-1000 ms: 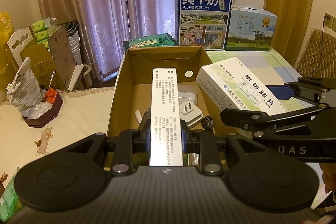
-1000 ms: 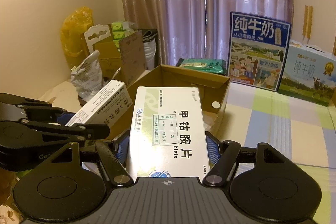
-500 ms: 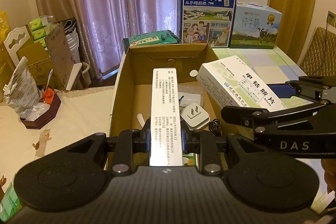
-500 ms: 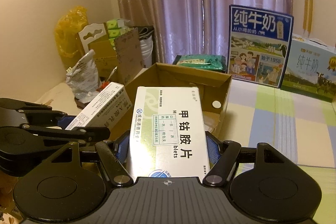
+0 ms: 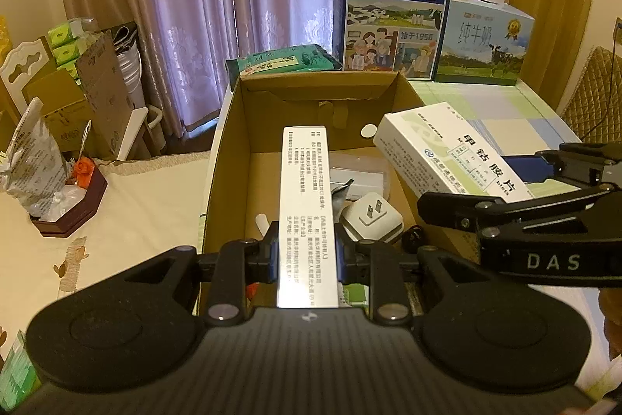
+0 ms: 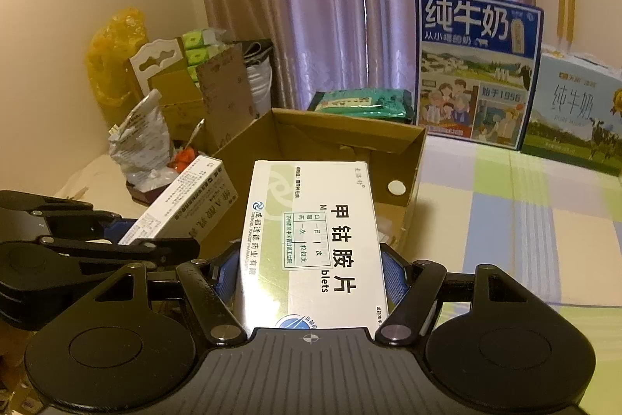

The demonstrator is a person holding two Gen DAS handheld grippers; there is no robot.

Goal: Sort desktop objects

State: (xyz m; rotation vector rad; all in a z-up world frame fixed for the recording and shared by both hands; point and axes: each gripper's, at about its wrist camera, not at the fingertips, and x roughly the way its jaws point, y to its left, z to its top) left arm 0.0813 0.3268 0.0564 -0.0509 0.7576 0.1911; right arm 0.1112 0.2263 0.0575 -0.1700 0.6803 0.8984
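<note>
My left gripper (image 5: 307, 251) is shut on a narrow white medicine box (image 5: 305, 205) held edge-up above the near end of an open cardboard box (image 5: 233, 158). Inside that box lie a white plug adapter (image 5: 373, 216), a clear flat packet and a black cable. My right gripper (image 6: 311, 275) is shut on a wider white-and-green tablet box (image 6: 311, 232), hovering over the cardboard box's right wall (image 6: 412, 177). The left wrist view shows the tablet box (image 5: 447, 154) and right gripper (image 5: 544, 240) at the right; the right wrist view has the narrow box (image 6: 182, 205) at the left.
Two milk cartons (image 5: 392, 14) (image 5: 482, 41) and a green packet (image 5: 283, 63) stand behind the cardboard box by the curtain. A checked tablecloth (image 6: 505, 220) spreads to the right. A dark wooden tray (image 5: 74, 209) with bags sits on the cream cloth at the left.
Both grippers have risen and tilted slightly with their boxes still held; more of the cardboard box's inside shows, and the plug adapter appears farther along.
</note>
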